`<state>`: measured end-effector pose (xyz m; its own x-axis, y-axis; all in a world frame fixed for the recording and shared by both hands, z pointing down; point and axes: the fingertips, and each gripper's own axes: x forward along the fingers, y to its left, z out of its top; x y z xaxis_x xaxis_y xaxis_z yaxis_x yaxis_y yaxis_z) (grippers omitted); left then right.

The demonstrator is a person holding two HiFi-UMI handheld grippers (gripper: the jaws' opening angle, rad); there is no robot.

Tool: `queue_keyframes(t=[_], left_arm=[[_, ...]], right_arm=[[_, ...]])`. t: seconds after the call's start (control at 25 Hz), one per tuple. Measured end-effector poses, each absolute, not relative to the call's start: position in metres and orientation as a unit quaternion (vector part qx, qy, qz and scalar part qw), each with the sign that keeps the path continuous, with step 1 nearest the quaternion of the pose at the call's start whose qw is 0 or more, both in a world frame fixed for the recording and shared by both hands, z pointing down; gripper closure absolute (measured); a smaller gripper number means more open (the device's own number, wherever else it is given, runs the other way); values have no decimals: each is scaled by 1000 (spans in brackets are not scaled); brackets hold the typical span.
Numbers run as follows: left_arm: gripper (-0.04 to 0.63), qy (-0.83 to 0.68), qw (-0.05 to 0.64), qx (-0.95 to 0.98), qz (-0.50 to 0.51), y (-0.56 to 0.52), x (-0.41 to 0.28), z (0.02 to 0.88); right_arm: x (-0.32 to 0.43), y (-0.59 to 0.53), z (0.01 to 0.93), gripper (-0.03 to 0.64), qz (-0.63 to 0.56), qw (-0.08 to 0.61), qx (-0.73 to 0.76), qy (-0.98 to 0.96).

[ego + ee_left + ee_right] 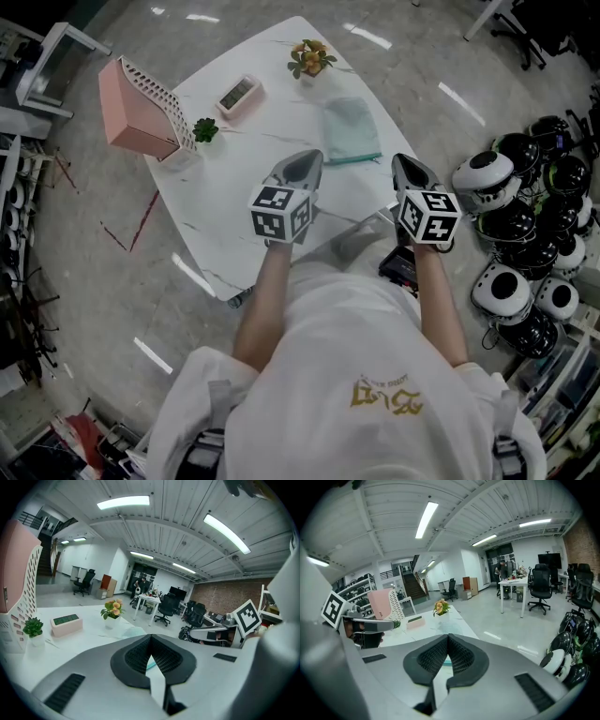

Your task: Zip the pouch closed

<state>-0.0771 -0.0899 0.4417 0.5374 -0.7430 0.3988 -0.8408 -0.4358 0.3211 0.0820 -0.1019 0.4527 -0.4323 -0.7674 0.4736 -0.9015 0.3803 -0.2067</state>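
left gripper (307,166): clenched, jaws pressed together with nothing between them. Held above the near part of the table, short of the pouch.
right gripper (411,169): also clenched and empty. Held at the table's right edge, to the right of the pouch's near corner.
pouch (352,130): pale teal, lying flat on the white marble table (234,220), right of centre. A darker teal strip runs along its near edge. Neither gripper touches it. I can't tell whether the zip is open or closed.
pouch in gripper views: it shows just past the closed jaw tips, both in the left gripper view (125,631) and the right gripper view (446,627).
flower pot (310,58): orange blooms, at the far end of the table, beyond the pouch and apart from it.
digital clock (238,96): pink case, to the left of the pouch and well apart from it.
small potted plant (205,129): green, just beside the pink file holder (141,106), which is perforated and stands at the table's left edge.
helmets (525,244): a black-and-white pile on the floor, to the right of the right gripper and off the table.
dark item (398,267): on the floor under the right gripper. I can't make out what it is.
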Motion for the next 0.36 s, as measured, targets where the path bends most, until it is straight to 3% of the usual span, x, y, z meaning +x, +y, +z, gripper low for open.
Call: queue_keyframes(t=[0.36], left_arm=[[577, -469, 249, 842, 97, -92, -69, 444]], right_arm=[[88, -104, 456, 604, 227, 156, 500, -821]])
